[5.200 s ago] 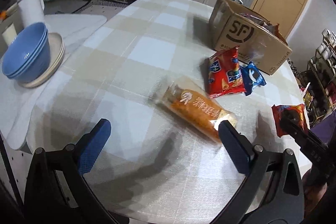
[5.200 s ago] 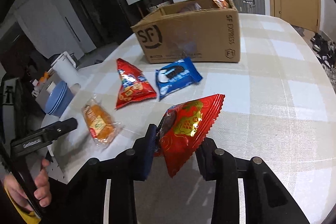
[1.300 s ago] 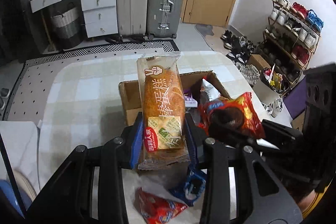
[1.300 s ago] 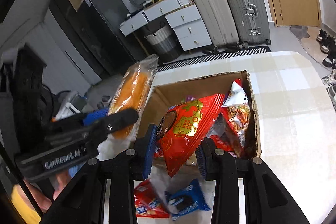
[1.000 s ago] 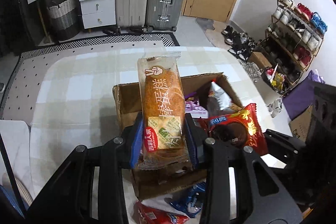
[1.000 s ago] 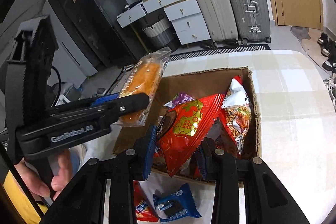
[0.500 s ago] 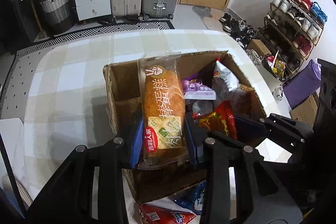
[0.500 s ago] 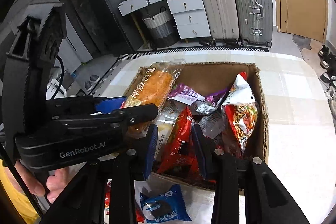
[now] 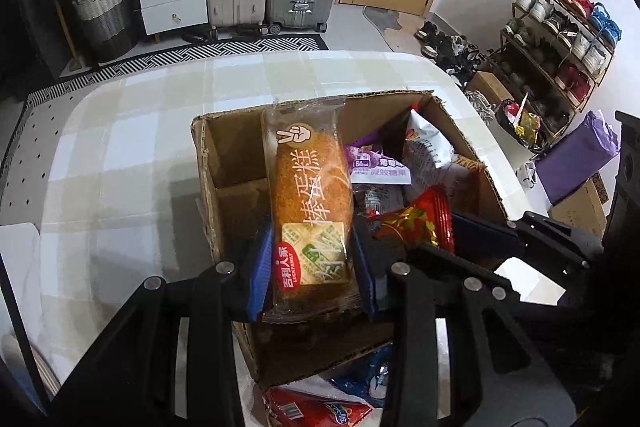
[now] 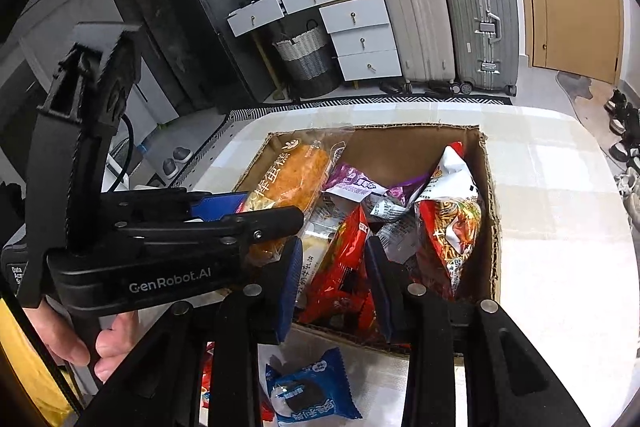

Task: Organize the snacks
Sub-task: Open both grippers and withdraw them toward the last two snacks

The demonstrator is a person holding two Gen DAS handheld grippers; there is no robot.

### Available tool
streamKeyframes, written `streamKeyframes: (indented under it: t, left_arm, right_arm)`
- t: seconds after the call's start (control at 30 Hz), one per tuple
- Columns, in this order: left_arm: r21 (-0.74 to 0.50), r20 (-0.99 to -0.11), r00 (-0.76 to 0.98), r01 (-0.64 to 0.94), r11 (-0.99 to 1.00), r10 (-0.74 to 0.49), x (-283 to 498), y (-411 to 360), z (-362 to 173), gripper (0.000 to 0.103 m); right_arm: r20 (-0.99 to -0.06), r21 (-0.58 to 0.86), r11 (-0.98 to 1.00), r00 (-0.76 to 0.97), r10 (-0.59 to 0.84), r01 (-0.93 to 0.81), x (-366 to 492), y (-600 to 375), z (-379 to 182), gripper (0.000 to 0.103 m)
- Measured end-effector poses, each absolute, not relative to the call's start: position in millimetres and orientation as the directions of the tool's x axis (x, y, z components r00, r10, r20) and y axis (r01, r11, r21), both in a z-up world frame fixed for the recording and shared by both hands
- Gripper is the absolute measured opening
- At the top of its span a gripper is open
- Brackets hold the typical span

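My left gripper [image 9: 310, 255] is shut on the lower end of an orange cake packet [image 9: 310, 187], which stands upright over the left part of an open cardboard box [image 9: 206, 163]. My right gripper [image 10: 332, 259] is shut on a red foil snack packet [image 10: 340, 267], held edge-on and low inside the same box [image 10: 490, 227], among several other packets. In the right wrist view the left gripper [image 10: 256, 215] reaches in from the left with the cake packet [image 10: 292, 171] above the box's left side. The two grippers are close together, side by side.
The box stands on a checked table [image 9: 120, 155]. On the table in front of it lie a blue cookie pack [image 10: 312, 391] and a red chip bag [image 9: 312, 411]. A person's hand [image 10: 80, 339] holds the left gripper. Suitcases, drawers and a shoe rack stand beyond the table.
Both grippers have sunk towards the box with their packets. The red packet has turned edge-on and now sits down among the box's contents. The cake packet hangs lower over the left side.
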State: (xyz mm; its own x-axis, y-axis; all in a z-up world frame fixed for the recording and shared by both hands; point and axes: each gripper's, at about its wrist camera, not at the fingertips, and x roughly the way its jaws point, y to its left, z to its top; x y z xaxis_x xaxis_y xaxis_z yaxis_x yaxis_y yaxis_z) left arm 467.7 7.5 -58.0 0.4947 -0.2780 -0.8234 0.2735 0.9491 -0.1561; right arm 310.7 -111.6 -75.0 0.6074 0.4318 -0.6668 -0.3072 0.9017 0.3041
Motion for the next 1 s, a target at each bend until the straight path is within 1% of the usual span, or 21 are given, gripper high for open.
streamKeyframes:
  t: [0.13, 0.17, 0.2, 0.33, 0.37, 0.47, 0.53, 0.57, 0.6, 0.67, 0.83, 0.9, 1.0]
  left_arm:
    - [-0.148, -0.821, 0.497, 0.29, 0.945, -0.281, 459, 7, -50, 0.034]
    - [-0.152, -0.818, 0.498, 0.295, 0.943, -0.287, 457, 6, -48, 0.036]
    - [-0.148, -0.817, 0.501, 0.296, 0.944, -0.285, 455, 6, -45, 0.042]
    - [-0.127, -0.813, 0.515, 0.298, 0.946, -0.271, 445, 3, -33, 0.053]
    - [-0.121, -0.813, 0.519, 0.29, 0.949, -0.263, 442, 4, -29, 0.058]
    - [-0.138, -0.798, 0.533, 0.292, 0.946, -0.281, 431, 8, -17, 0.064]
    - [-0.124, -0.796, 0.546, 0.277, 0.953, -0.262, 423, 11, -8, 0.074]
    - [-0.119, -0.795, 0.55, 0.271, 0.955, -0.255, 419, 13, -4, 0.08]
    - [-0.114, -0.793, 0.557, 0.262, 0.958, -0.247, 413, 15, 0, 0.08]
    - [-0.111, -0.788, 0.566, 0.255, 0.961, -0.241, 400, 20, 10, 0.08]
    - [-0.072, -0.747, 0.635, 0.214, 0.974, -0.195, 348, 30, 35, 0.081]
    - [-0.031, -0.745, 0.654, 0.168, 0.985, -0.135, 324, 32, 43, 0.081]
    - [0.014, -0.73, 0.677, 0.147, 0.989, -0.09, 290, 27, 53, 0.081]
  right_arm:
    - [-0.662, 0.308, 0.904, 0.615, 0.427, -0.296, 310, -118, -72, 0.034]
    - [-0.66, 0.311, 0.904, 0.617, 0.428, -0.293, 310, -119, -71, 0.034]
    - [-0.658, 0.314, 0.903, 0.619, 0.429, -0.292, 309, -120, -70, 0.034]
    - [-0.646, 0.31, 0.911, 0.643, 0.411, -0.271, 301, -128, -61, 0.034]
    - [-0.644, 0.314, 0.912, 0.646, 0.41, -0.265, 299, -130, -59, 0.034]
    - [-0.643, 0.316, 0.916, 0.655, 0.397, -0.245, 294, -136, -52, 0.034]
    - [-0.64, 0.325, 0.915, 0.657, 0.399, -0.239, 288, -139, -47, 0.034]
    - [-0.641, 0.327, 0.915, 0.656, 0.399, -0.236, 286, -140, -44, 0.037]
    - [-0.638, 0.333, 0.914, 0.657, 0.401, -0.234, 282, -141, -41, 0.043]
    - [-0.626, 0.345, 0.906, 0.66, 0.416, -0.244, 274, -142, -35, 0.047]
    - [-0.583, 0.347, 0.901, 0.693, 0.424, -0.259, 241, -143, -16, 0.049]
    - [-0.572, 0.356, 0.897, 0.699, 0.43, -0.261, 229, -144, -11, 0.049]
    - [-0.557, 0.351, 0.898, 0.711, 0.429, -0.266, 208, -145, -4, 0.05]
